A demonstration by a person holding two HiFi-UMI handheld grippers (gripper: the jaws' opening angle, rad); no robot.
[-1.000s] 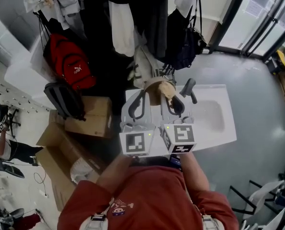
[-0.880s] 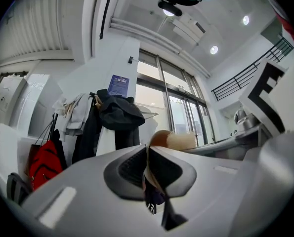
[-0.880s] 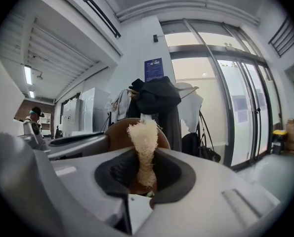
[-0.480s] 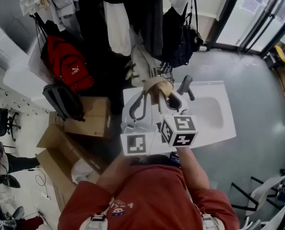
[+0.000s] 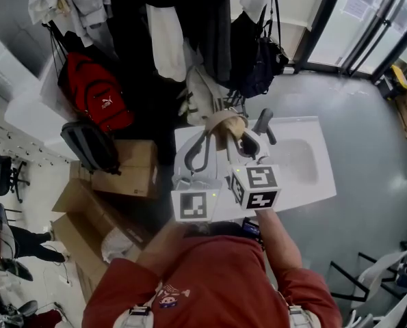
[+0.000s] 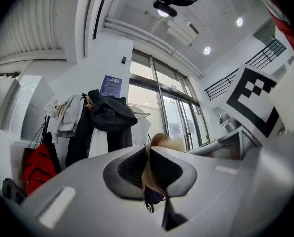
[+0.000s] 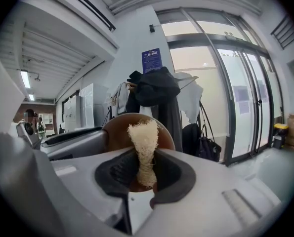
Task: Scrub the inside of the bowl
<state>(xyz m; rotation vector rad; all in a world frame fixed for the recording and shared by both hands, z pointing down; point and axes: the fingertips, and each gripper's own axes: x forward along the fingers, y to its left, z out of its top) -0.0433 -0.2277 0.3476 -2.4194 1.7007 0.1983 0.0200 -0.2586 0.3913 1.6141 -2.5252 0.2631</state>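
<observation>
A brown wooden bowl [image 5: 225,124] is held tilted above the white sink counter [image 5: 306,197]. My left gripper [image 5: 208,135] is shut on its thin rim, which stands edge-on between the pads [image 6: 149,174] in the left gripper view. My right gripper [image 5: 239,141] is shut on a pale fibrous scrubber [image 7: 144,142]. The scrubber's tuft lies against the bowl's brown inside [image 7: 118,131]. In the head view the scrubber is mostly hidden behind the grippers.
A grey faucet [image 5: 265,122] rises just right of the bowl, with the sink basin [image 5: 304,162] beyond it. Hanging coats and bags [image 5: 210,39], a red backpack [image 5: 96,91] and cardboard boxes [image 5: 124,175] crowd the left and far side.
The right gripper's marker cube has tilted and shifted slightly. Both grippers and the bowl have drifted a little away from me. Both grips are unchanged.
</observation>
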